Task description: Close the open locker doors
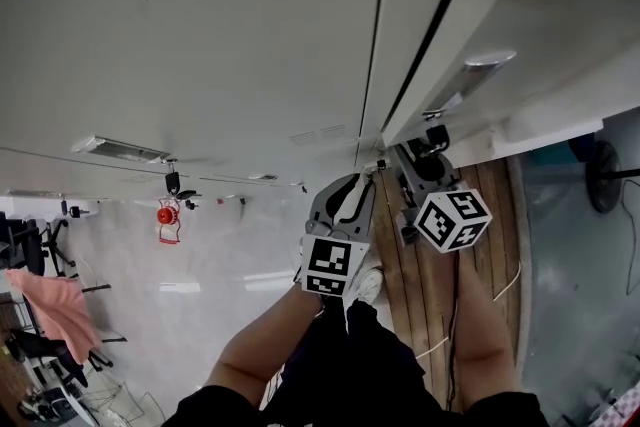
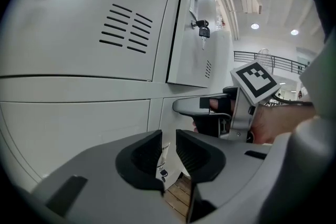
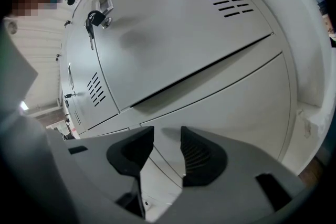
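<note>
White locker fronts (image 1: 200,25) fill the top of the head view. To the right of a dark gap, one door (image 1: 520,25) stands at an angle. In the left gripper view a vented door (image 2: 197,44) hangs ajar with a key (image 2: 203,32) in its lock. My left gripper (image 2: 168,139) is open and holds nothing, close to the lower locker front. My right gripper (image 2: 210,113) shows just beyond it. In the right gripper view a vented door (image 3: 173,34) with a key (image 3: 93,21) fills the frame, and my right gripper (image 3: 167,136) is open and empty, near the panel below it.
Wooden boards (image 1: 490,255) run along the foot of the lockers, with a cable lying on them. The person's legs and a white shoe (image 1: 368,285) are under the grippers. A red object (image 1: 167,215) and a pink cloth (image 1: 55,305) lie left. A railing (image 2: 273,60) stands far off.
</note>
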`<state>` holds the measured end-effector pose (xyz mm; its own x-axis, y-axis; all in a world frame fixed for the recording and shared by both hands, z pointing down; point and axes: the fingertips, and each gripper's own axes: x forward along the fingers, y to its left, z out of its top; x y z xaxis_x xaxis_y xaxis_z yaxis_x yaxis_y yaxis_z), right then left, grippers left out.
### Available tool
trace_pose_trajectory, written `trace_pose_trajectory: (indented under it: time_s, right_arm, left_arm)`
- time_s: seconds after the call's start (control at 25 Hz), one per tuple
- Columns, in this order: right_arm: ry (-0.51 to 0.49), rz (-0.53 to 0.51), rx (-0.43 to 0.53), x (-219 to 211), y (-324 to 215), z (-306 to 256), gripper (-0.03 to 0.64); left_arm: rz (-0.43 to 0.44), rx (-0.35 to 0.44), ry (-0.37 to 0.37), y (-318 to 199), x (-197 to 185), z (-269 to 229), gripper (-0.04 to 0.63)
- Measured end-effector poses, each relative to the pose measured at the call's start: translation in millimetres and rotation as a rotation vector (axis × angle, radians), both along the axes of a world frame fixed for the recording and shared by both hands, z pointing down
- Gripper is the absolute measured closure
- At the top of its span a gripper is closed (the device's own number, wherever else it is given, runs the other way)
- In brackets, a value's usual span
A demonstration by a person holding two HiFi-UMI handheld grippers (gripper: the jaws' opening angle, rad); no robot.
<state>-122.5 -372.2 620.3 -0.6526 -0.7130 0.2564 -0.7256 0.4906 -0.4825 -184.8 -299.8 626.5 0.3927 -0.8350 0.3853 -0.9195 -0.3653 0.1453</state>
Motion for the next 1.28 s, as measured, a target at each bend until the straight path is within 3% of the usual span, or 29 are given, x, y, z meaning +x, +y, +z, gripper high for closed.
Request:
trace_pose_trajectory:
  time_s: [0.36, 0.56, 0.68, 1.0, 1.28]
  right_arm:
    - [-0.022, -0.029, 0.001, 1, 16, -8, 0.457]
    - [-0.006, -0.063, 0.04, 7, 38, -25, 0.52]
    - [0.005, -0.087, 0.08, 12, 55, -41, 0.612]
    - [0.046, -0.2, 0.27, 17, 112, -106, 0.614]
    - [0.028, -0.283, 0.338, -8, 149, -150, 0.614]
  left_arm:
    - [-0.015, 0.01, 0.021, 10, -1, -13, 0.517]
    - [-0.026, 0.032, 0.029, 23, 2, -27, 0.551]
    - [-0.029, 0.037, 0.037, 34, 7, -38, 0.568]
    - [-0.06, 0.083, 0.048, 76, 3, -84, 0.58]
    - [-0.1, 0.134, 0.061, 116, -17, -125, 0.58]
